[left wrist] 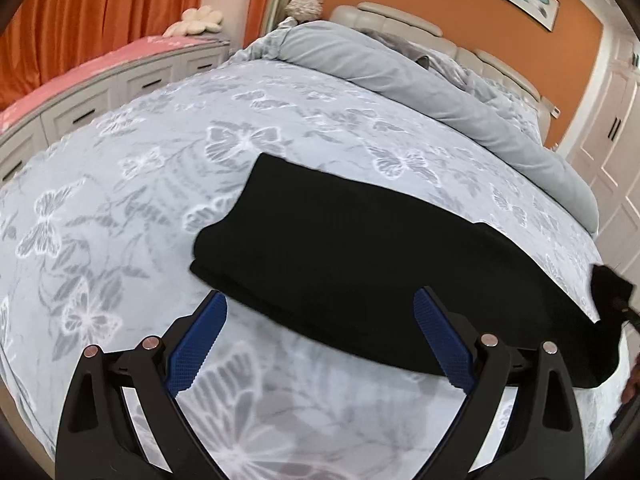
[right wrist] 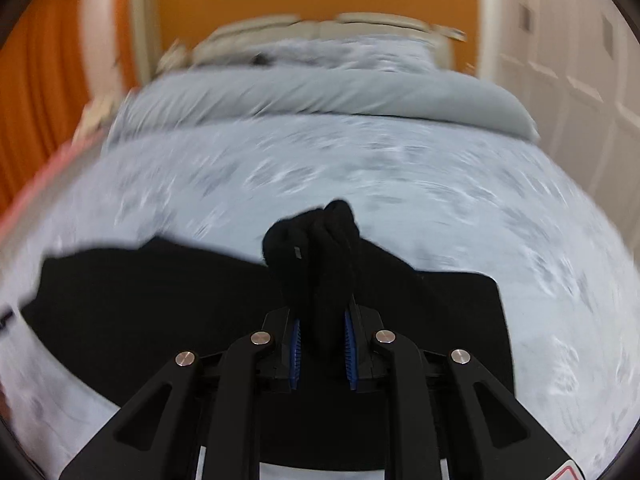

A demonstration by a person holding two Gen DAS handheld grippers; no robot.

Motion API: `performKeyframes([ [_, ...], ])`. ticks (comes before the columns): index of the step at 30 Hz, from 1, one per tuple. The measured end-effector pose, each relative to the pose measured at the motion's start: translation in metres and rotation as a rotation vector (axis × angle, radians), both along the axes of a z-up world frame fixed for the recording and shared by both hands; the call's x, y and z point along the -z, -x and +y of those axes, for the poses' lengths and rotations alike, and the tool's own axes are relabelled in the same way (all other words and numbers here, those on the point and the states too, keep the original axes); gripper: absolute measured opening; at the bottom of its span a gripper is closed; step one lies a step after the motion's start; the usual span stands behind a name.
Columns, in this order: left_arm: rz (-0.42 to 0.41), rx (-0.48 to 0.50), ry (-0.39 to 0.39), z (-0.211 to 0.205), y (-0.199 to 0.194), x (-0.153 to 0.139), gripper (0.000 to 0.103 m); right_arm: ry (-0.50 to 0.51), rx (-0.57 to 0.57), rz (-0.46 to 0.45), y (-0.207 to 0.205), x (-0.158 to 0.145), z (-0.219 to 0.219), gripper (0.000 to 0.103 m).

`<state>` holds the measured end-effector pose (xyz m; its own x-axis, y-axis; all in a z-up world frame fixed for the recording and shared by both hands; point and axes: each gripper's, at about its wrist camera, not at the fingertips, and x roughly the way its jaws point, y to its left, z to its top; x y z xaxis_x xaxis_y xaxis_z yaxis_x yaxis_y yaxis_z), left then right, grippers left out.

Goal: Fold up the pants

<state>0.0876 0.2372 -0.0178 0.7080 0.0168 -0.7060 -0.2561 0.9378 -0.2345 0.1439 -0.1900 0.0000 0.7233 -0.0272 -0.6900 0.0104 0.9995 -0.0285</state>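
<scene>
Where blur smears the bed [right wrist: 360, 168]: the right claw [right wrist: 322, 354] pinches a bunched end of the black pants [right wrist: 140, 300], probably a cuff.
Left claw [left wrist: 320, 340]: spread, holding nothing.
Hidden: pants' right end, cut off at frame edge.

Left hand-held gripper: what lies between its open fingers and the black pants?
Only bare butterfly-print bedspread, seen in the left wrist view. The left hand-held gripper hangs open beside the pants, touching nothing.

Matt black cloth pants [left wrist: 352, 248], soft printed bedspread [left wrist: 140, 184], ribbed blue pads [left wrist: 200, 344] on matt plastic gripper
</scene>
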Motion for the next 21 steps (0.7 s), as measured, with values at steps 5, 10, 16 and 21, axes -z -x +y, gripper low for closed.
performKeyframes([
  [5, 0.005, -0.003, 0.006, 0.014, 0.003, 0.008, 0.093, 0.091, -0.056, 0.061, -0.006, 0.033, 0.063, 0.016],
  [10, 0.015, 0.000, 0.021, 0.018, -0.003, 0.015, 0.093, 0.163, -0.065, 0.096, -0.012, 0.050, 0.080, 0.016],
  [16, 0.024, 0.018, 0.022, 0.009, -0.011, 0.020, 0.093, 0.179, -0.076, 0.121, -0.013, 0.061, 0.083, 0.016],
  [21, 0.032, 0.030, 0.006, -0.001, -0.015, 0.023, 0.093, 0.193, -0.081, 0.135, -0.014, 0.068, 0.087, 0.016],
])
